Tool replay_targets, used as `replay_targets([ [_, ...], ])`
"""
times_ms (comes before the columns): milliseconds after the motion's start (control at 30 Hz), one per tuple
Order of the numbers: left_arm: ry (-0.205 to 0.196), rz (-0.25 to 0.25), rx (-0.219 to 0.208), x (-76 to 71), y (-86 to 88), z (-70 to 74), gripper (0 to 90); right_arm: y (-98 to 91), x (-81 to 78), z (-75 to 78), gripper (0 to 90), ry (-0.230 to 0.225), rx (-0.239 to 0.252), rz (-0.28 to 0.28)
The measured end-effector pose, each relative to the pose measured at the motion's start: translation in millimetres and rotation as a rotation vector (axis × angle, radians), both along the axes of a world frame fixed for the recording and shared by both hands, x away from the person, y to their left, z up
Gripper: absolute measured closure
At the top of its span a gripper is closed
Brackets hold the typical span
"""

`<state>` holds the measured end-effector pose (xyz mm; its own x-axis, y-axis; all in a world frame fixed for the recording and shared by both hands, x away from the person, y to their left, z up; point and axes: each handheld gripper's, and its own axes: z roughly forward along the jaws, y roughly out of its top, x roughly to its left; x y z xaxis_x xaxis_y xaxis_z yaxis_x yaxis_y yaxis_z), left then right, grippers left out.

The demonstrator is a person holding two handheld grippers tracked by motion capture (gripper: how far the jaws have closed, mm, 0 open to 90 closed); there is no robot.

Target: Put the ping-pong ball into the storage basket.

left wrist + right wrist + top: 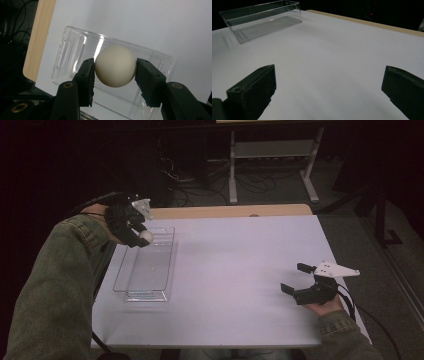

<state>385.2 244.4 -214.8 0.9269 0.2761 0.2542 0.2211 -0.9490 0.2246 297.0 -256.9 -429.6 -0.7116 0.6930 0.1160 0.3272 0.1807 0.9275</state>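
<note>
The left gripper (115, 71) holds a white ball (115, 66) between its two black jaws; both pads press on the sides of the ball, one at each side, so the jaws are closed on it. In the high view this left gripper (141, 239) is above the far end of a clear plastic tray (121, 270), and the ball (146, 235) hangs over that end, not touching the tray. In the left gripper view the tray (75, 50) lies under the ball, and its floor appears empty where I can see it through the clear plastic. The tray stands on a white table (240, 270), near the left edge, with its long side going away from the person. The right gripper (295, 279) is well apart from the tray, low over the right part of the table, near the right edge. Its jaws stand wide open with nothing between them; in the right gripper view the bare table (332, 57) is seen between the two jaws, and the tray (244, 33) is far at the upper left.
</note>
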Motion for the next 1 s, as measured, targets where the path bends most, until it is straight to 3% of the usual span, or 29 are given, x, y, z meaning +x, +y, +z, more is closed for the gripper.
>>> replay_targets([
  [400, 0.047, -0.010, 0.032, -0.7, -1.1, -10.8, 50.4, 0.1, -0.1, -0.1, 0.0, 0.003, -0.001, 0.003],
  [567, 0.057, -0.017, 0.026, -1.5, -1.6, -14.0, 50.4, 0.1, -0.1, -0.1, 0.0, 0.003, 0.000, 0.004],
  [1000, 0.090, -0.028, 0.045, -2.8, -1.2, -35.2, 50.3, 0.5, 0.4, -0.8, 0.0, 0.010, 0.000, 0.011],
])
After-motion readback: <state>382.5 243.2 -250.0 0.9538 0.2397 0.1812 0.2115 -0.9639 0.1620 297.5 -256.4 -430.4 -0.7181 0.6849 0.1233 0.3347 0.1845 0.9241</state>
